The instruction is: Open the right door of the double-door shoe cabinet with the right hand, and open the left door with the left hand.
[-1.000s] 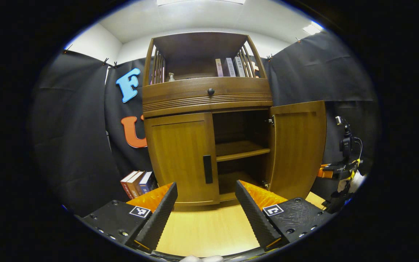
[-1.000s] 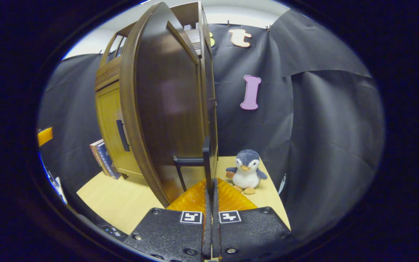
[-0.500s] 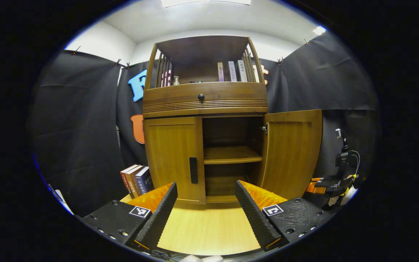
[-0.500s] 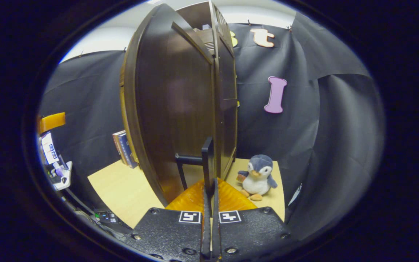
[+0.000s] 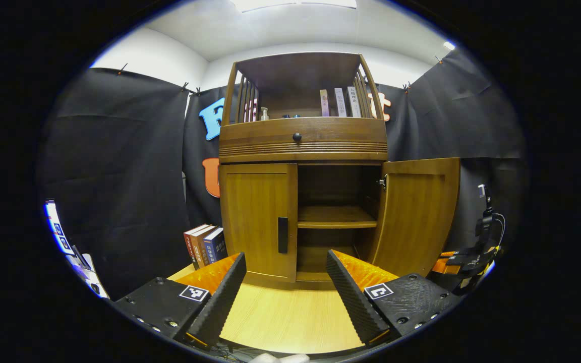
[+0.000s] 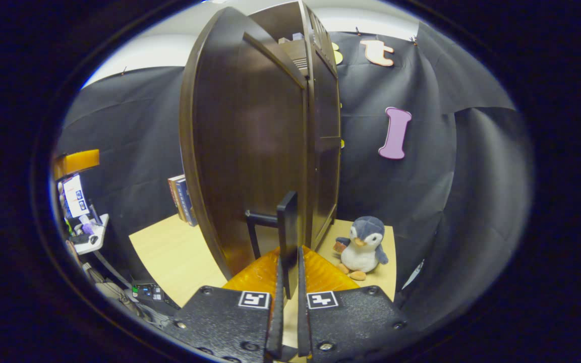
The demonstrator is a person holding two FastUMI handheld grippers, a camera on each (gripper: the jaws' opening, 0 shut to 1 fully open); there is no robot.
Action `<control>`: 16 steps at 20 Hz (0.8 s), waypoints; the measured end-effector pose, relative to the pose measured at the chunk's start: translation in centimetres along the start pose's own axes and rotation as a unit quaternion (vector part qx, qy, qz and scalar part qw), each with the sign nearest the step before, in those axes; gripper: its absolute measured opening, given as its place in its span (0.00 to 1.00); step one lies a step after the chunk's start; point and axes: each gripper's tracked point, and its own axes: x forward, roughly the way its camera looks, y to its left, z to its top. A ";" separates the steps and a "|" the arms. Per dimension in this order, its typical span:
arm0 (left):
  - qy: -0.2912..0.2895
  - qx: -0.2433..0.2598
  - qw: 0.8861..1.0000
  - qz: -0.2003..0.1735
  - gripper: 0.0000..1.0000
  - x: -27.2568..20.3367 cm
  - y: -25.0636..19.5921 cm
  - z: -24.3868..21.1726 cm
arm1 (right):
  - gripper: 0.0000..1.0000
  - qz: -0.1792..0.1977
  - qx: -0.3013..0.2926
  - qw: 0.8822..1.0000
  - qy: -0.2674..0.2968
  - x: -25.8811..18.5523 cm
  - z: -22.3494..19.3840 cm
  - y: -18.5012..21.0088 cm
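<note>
— Left gripper (image 5: 285, 257)?
— Spread wide, empty, low over the pale wooden surface (image 5: 290, 317), facing the brown wooden double-door shoe cabinet (image 5: 303, 143) head-on and apart from it.
— Left door (image 5: 257, 217)?
— Shut flat against the frame, its black vertical bar handle (image 5: 283, 235) at the inner edge, untouched.
— Right door (image 5: 416, 212)?
— Swung well out, showing the dark interior and one wooden inner shelf (image 5: 336, 218).
— Right gripper (image 6: 289, 252)?
— Nearly closed, with the right door's black handle bar (image 6: 288, 222) standing between the two fingers. Only a narrow gap there; cannot tell whether both pads press on the bar. Seen from this side, dark outer face of the door rising straight up from the fingers.
— Around the cabinet?
— Row of upright books (image 5: 205, 246) on the surface just beside the left side. Grey-and-white plush penguin (image 6: 363, 247) sitting on the surface near the right side, close to the black cloth wall. Round black drawer knob (image 5: 296, 136) above the doors; more books and a small pump bottle (image 5: 264, 113) on the open top shelf.
</note>
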 end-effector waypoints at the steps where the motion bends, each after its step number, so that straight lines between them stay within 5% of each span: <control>1: 0.000 0.000 1.000 -0.002 0.96 0.3 0.2 0.0 | 0.17 -0.008 -0.007 1.000 -0.006 -0.7 0.5 -0.4; 4: 0.005 0.001 1.000 -0.016 0.96 1.8 1.5 -0.4 | 0.49 -0.044 -0.022 0.999 -0.014 -2.8 1.9 -1.0; 6: 0.005 0.003 1.000 -0.029 0.96 3.1 2.5 -0.3 | 0.60 -0.075 -0.011 0.997 -0.030 -4.3 3.7 -0.8; 8: 0.000 0.007 0.999 -0.044 0.96 4.1 3.5 0.2 | 0.61 -0.106 0.002 0.993 -0.046 -6.1 5.5 -0.1; 10: -0.003 0.009 0.998 -0.058 1.00 5.4 4.5 0.4 | 0.78 -0.136 0.011 0.989 -0.061 -7.7 7.1 1.0; 16: -0.009 0.014 0.996 -0.086 0.96 8.4 8.3 0.8 | 0.88 -0.205 0.015 0.973 -0.106 -9.2 11.1 7.1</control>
